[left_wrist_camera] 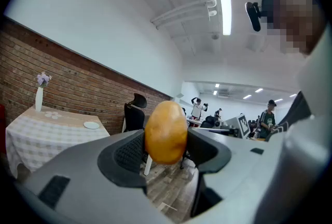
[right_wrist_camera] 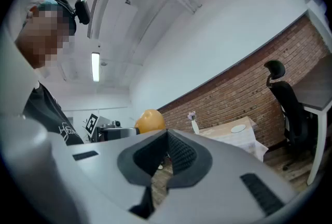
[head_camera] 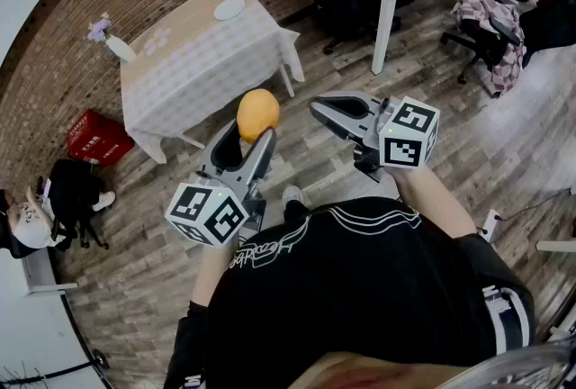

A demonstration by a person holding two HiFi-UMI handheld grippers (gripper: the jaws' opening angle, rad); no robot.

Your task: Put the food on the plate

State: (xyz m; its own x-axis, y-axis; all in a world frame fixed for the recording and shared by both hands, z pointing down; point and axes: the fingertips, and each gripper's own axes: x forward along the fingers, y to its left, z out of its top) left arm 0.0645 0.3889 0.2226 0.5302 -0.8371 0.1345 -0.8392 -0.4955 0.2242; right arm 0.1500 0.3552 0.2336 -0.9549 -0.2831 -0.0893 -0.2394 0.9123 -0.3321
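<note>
Left gripper [head_camera: 253, 131]: jaws stand wide, closed on the orange-yellow egg-shaped food [left_wrist_camera: 166, 132]. Both ribbed pads press its flanks. It is held upright and up in the air in front of me, well apart from the table.

Right gripper [right_wrist_camera: 167, 145]: jaws brought together, nothing between them. It is held beside the left, clear of the food.

Handling, as I judge it:
- The skin looks smooth and faintly glossy and the body rounded, so it is likely to slide or turn in the pads if squeezed off-centre.
- It keeps its shape under the pads, so I take it for firm. Real or mock food, I cannot tell. It is probably light to moderate in weight.
- The grip sits across the narrow waist, low on the body, with much of the food showing above the pads. That is top-heavy, so the hold is best kept level.
- It will want to roll once released. Setting it down on its long side near the dish's middle looks wise.

Containers:
- A small round white plate [head_camera: 229, 8] sits on the far end of the table with the pale checked cloth [head_camera: 193, 72]. Nothing shows on it.
- A white vase with lilac flowers [head_camera: 115, 43] stands at the other end of the same table, well apart from the plate.

The food is not yet on the plate.
</note>
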